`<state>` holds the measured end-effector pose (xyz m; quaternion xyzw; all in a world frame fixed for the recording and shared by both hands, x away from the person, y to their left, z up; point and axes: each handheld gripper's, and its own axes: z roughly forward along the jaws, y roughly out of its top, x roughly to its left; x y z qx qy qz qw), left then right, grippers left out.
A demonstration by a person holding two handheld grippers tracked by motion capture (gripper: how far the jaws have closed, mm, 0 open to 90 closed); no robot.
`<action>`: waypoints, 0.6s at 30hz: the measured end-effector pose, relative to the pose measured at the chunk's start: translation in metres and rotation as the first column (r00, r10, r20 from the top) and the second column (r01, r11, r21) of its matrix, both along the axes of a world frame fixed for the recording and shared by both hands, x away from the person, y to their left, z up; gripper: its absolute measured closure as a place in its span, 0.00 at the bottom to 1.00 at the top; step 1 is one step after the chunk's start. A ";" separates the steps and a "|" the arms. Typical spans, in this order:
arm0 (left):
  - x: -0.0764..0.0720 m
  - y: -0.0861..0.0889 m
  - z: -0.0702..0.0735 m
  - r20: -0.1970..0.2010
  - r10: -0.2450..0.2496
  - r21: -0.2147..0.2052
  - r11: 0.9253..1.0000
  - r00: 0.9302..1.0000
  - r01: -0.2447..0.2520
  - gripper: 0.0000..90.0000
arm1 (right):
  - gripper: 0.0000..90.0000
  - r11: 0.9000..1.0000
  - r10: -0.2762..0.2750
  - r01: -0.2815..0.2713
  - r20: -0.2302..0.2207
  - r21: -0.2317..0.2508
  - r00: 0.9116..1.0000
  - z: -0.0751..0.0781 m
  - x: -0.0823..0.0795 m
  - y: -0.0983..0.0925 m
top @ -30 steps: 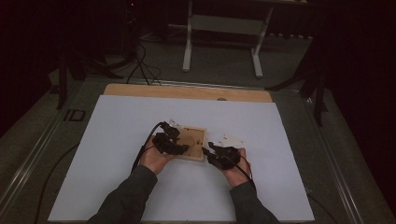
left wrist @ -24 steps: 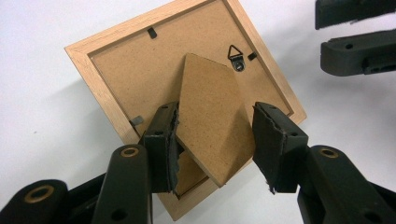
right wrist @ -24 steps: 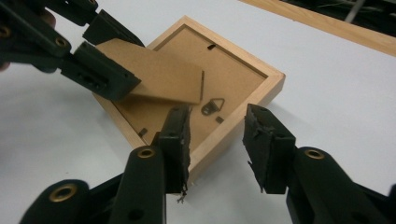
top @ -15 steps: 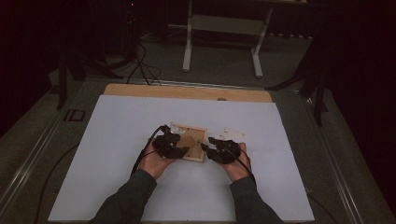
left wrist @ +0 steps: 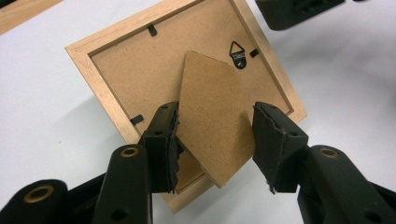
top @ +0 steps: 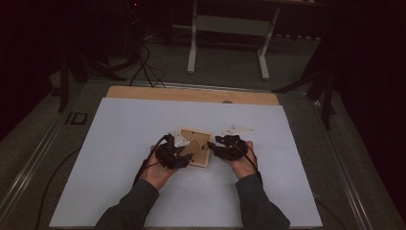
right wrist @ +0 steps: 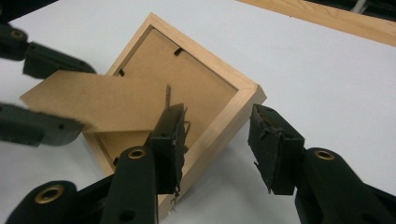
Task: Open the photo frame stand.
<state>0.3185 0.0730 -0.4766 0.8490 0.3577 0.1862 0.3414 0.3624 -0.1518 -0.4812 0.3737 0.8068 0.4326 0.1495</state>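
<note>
Since a second ago the right gripper (right wrist: 212,149) has just opened, one frame (top: 194,146) edge between its unpressing jaws. The left gripper (left wrist: 215,140) brackets the raised stand flap (left wrist: 212,116), whether it presses I cannot tell; open white table (top: 119,143) surrounds both

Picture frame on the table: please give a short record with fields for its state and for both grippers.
object: wooden picture frame, lying back side up on the white table sheet
stand flap: cardboard easel, raised off the backing
left gripper: jaws on either side of the easel
right gripper: jaws just opening, astride the frame's edge, not pressing
</note>
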 end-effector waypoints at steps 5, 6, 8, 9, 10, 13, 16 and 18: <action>-0.003 0.003 -0.001 0.017 -0.003 0.002 1.000 1.000 0.003 0.59 | 0.57 1.000 0.017 -0.017 -0.027 0.008 0.999 0.001 0.005 0.003; -0.004 0.004 -0.002 0.024 -0.003 0.002 1.000 1.000 0.003 0.59 | 0.57 1.000 0.020 -0.020 -0.029 0.006 0.999 0.001 0.006 0.004; -0.006 0.004 -0.003 0.042 -0.011 0.017 1.000 0.999 0.011 0.59 | 0.55 1.000 0.022 -0.022 -0.040 0.004 0.999 -0.001 0.010 0.005; -0.007 0.004 -0.003 0.050 -0.015 0.020 1.000 0.999 0.014 0.59 | 0.54 1.000 0.026 -0.025 -0.050 0.010 0.998 -0.001 0.011 0.005; -0.008 0.003 -0.003 0.065 -0.023 0.033 0.999 0.998 0.021 0.59 | 0.53 0.999 0.030 -0.030 -0.059 0.015 0.998 -0.002 0.013 0.005; -0.011 0.004 -0.004 0.086 -0.030 0.040 0.999 0.996 0.027 0.59 | 0.48 0.999 0.045 -0.043 -0.083 0.029 0.995 -0.004 0.016 0.006; -0.013 0.005 -0.005 0.099 -0.036 0.044 0.999 0.994 0.032 0.59 | 0.46 0.998 0.053 -0.048 -0.102 0.047 0.993 -0.005 0.019 0.006; -0.014 0.005 -0.006 0.109 -0.036 0.051 0.998 0.993 0.030 0.59 | 0.45 0.997 0.055 -0.049 -0.110 0.061 0.992 -0.006 0.020 0.005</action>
